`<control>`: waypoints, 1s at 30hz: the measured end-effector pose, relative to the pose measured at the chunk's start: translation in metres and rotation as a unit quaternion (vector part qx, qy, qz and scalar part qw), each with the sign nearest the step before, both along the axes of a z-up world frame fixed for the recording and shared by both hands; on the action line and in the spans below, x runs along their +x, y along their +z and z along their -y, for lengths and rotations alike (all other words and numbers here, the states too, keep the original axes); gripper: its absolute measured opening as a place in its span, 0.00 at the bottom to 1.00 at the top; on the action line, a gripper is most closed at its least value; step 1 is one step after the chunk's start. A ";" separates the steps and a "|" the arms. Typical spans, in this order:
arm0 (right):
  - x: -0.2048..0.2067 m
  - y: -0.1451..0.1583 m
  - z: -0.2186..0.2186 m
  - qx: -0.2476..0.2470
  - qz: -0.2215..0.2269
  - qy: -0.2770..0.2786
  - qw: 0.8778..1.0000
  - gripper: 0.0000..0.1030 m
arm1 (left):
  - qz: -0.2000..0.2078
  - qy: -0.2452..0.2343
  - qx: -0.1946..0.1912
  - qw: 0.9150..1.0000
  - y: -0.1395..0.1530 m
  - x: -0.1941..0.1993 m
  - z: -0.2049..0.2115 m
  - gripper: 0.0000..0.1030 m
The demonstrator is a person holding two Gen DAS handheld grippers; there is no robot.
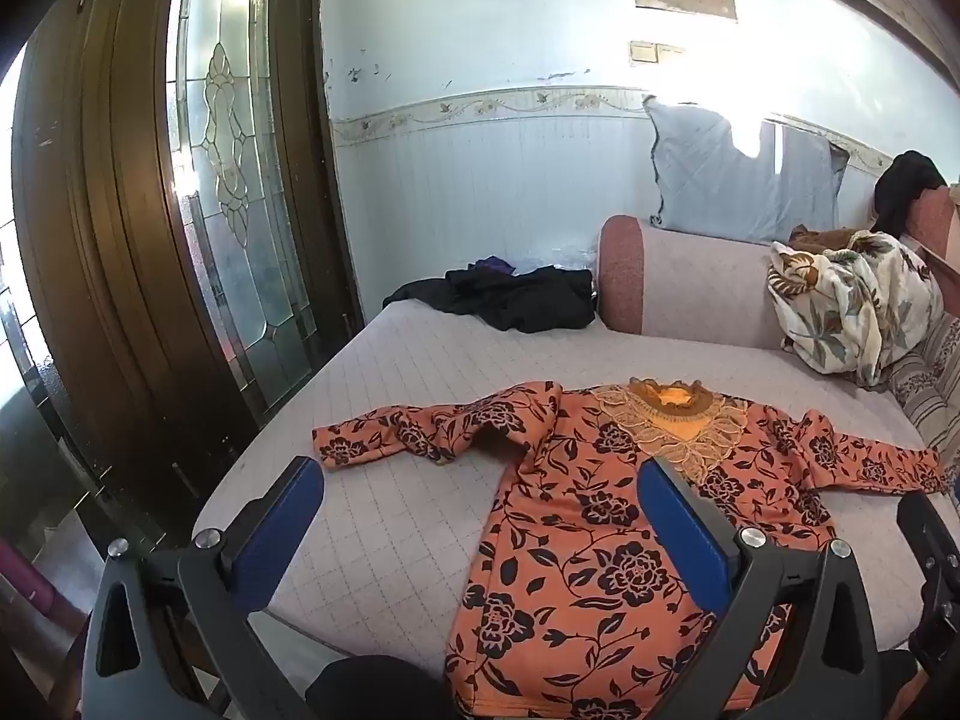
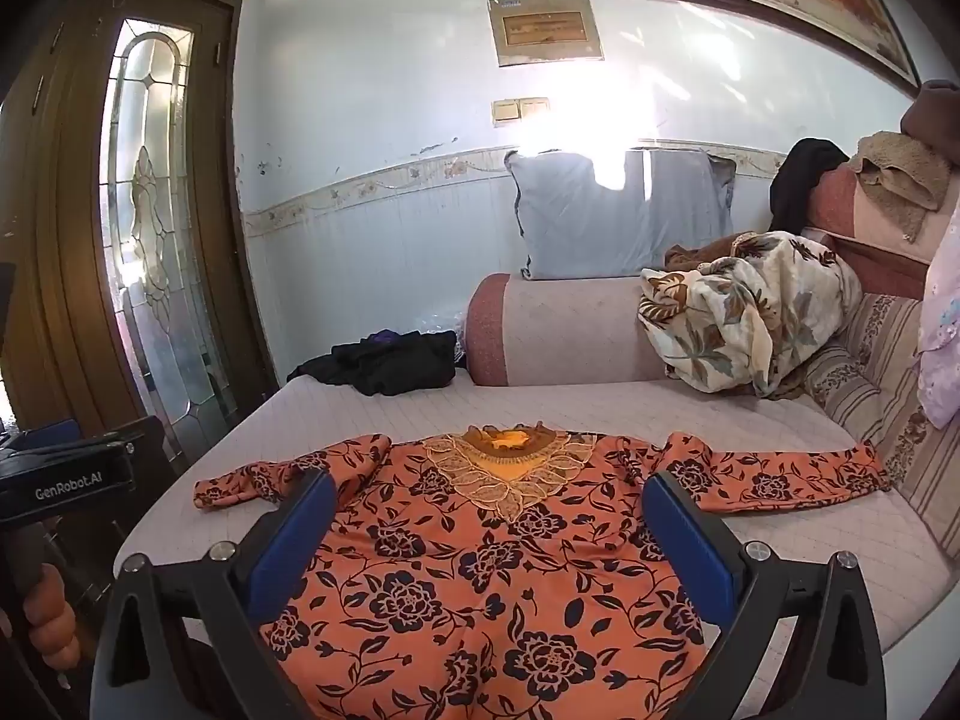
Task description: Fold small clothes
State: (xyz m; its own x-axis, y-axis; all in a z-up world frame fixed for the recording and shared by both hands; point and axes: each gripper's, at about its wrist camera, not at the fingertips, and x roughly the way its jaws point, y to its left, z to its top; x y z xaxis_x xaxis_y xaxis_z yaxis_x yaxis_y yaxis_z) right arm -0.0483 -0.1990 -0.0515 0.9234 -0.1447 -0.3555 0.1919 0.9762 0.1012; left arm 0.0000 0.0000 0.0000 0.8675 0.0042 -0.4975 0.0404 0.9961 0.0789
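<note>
An orange long-sleeved top with black flowers [image 1: 600, 546] lies spread flat on the quilted couch seat [image 1: 390, 372], lace collar [image 1: 672, 414] at the far end, both sleeves stretched out sideways. My left gripper [image 1: 480, 474] is open and empty, hovering above the top's left side near the hem. The same top [image 2: 480, 570] fills the right wrist view, collar [image 2: 510, 450] away from me. My right gripper [image 2: 489, 483] is open and empty above the middle of the top. The left gripper's body shows at the left edge of that view, held by a hand.
A black garment pile [image 1: 510, 297] lies at the far end of the seat. A floral blanket [image 1: 852, 306] is bunched at the right against the backrest. A blue cushion [image 1: 744, 180] leans on the wall. A wooden glass door [image 1: 228, 180] stands at the left.
</note>
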 end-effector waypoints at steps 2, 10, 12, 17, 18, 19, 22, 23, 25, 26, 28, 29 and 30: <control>0.002 0.001 -0.002 -0.002 -0.006 0.001 1.000 1.00 | 0.001 0.001 -0.001 1.000 0.001 -0.001 -0.001 1.00; 0.003 -0.004 0.003 0.009 -0.007 0.000 1.000 1.00 | -0.002 0.010 -0.014 1.000 -0.012 -0.004 -0.026 1.00; 0.003 -0.001 0.000 0.006 -0.009 -0.002 1.000 1.00 | -0.008 0.021 -0.002 1.000 -0.010 0.006 -0.014 1.00; 0.005 -0.007 0.003 0.008 -0.011 -0.005 1.000 1.00 | -0.010 0.022 -0.001 1.000 -0.010 0.006 -0.015 1.00; 0.005 -0.008 0.004 0.009 -0.011 -0.005 1.000 1.00 | -0.010 0.023 0.000 1.000 -0.010 0.007 -0.014 1.00; 0.005 -0.009 0.004 0.010 -0.012 -0.006 1.000 1.00 | -0.012 0.023 0.000 1.000 -0.010 0.007 -0.014 1.00; 0.005 -0.011 0.005 0.011 -0.015 -0.007 1.000 1.00 | -0.015 0.023 0.001 1.000 -0.011 0.009 -0.014 1.00; 0.005 -0.010 0.005 0.011 -0.016 -0.007 1.000 1.00 | -0.015 0.023 0.001 1.000 -0.011 0.009 -0.013 1.00; 0.006 -0.012 0.006 0.014 -0.017 -0.008 1.000 1.00 | -0.016 0.023 0.003 1.000 -0.012 0.009 -0.013 1.00; 0.006 -0.011 0.006 0.014 -0.018 -0.008 1.000 1.00 | -0.017 0.023 0.003 1.000 -0.012 0.010 -0.013 1.00; 0.007 -0.013 0.007 0.016 -0.019 -0.009 1.000 1.00 | -0.018 0.023 0.002 1.000 -0.012 0.010 -0.013 1.00; 0.008 -0.013 0.007 0.017 -0.020 -0.009 1.000 1.00 | -0.019 0.023 0.003 1.000 -0.013 0.010 -0.013 1.00; 0.008 -0.014 0.007 0.018 -0.021 -0.009 1.000 1.00 | -0.019 0.024 0.004 1.000 -0.013 0.010 -0.012 1.00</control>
